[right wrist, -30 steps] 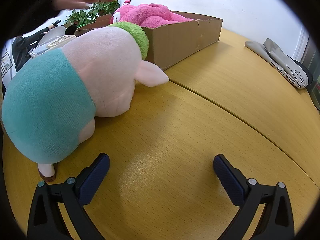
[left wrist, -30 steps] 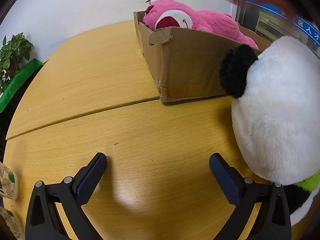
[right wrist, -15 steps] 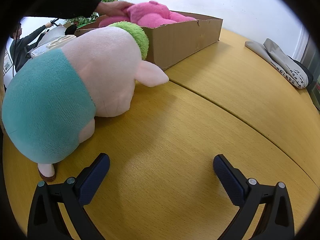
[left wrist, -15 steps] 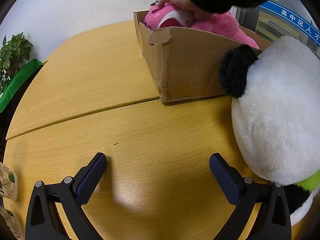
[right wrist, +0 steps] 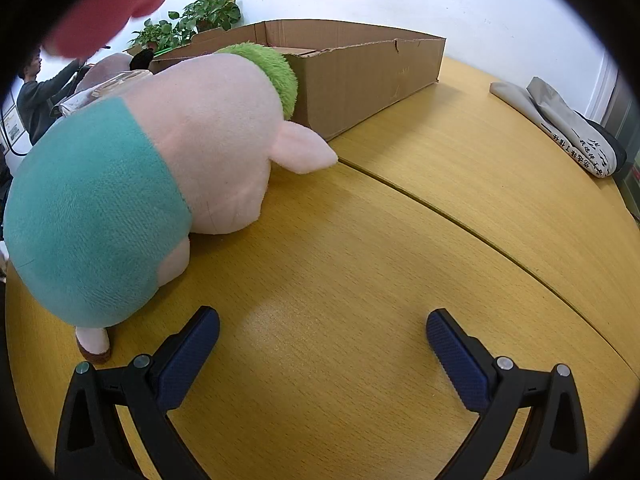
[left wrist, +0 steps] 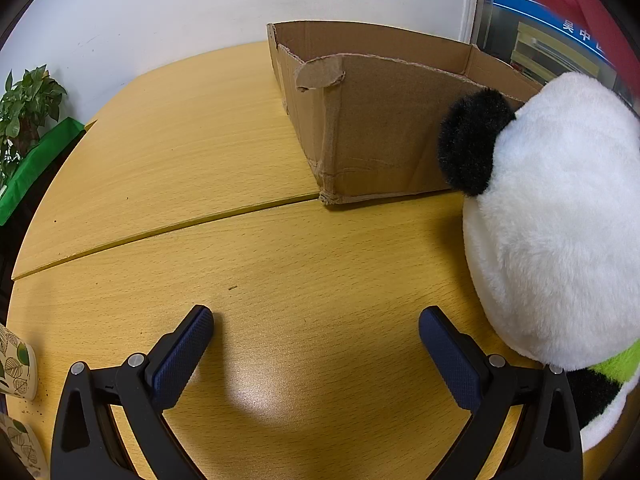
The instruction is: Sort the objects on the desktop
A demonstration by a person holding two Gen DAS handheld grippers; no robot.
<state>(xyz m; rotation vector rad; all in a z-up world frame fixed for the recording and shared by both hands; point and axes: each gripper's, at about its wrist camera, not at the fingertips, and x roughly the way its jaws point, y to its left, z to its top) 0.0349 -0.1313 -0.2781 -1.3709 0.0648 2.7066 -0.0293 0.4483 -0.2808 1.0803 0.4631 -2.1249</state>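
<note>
- Where the left wrist view looks along the wooden table (left wrist: 248, 264), the left gripper (left wrist: 316, 344) hangs over bare wood, jaws spread wide, nothing between them.
- Panda plush (left wrist: 560, 220) just right of it: white body, one black ear; face hidden, lower part cut off by the frame edge and the gripper finger.
- Cardboard box (left wrist: 384, 120) behind the panda, open-topped, near rim torn; its floor cannot be seen from this angle.
- Blurred pink shape (left wrist: 580, 4) at the top right edge, too smeared to identify.
- Right gripper (right wrist: 322, 344) likewise spread apart over the table, holding nothing.
- Pig plush (right wrist: 160, 176) near its left finger, apart from it: pink body, teal garment, green tuft touching the box wall; face turned away.
- Grey folded bag (right wrist: 560, 128) at far right, printed characters unreadable.
- Potted plant (right wrist: 192, 20) behind the box; a person (right wrist: 40, 96) at the left edge, partly hidden.
</note>
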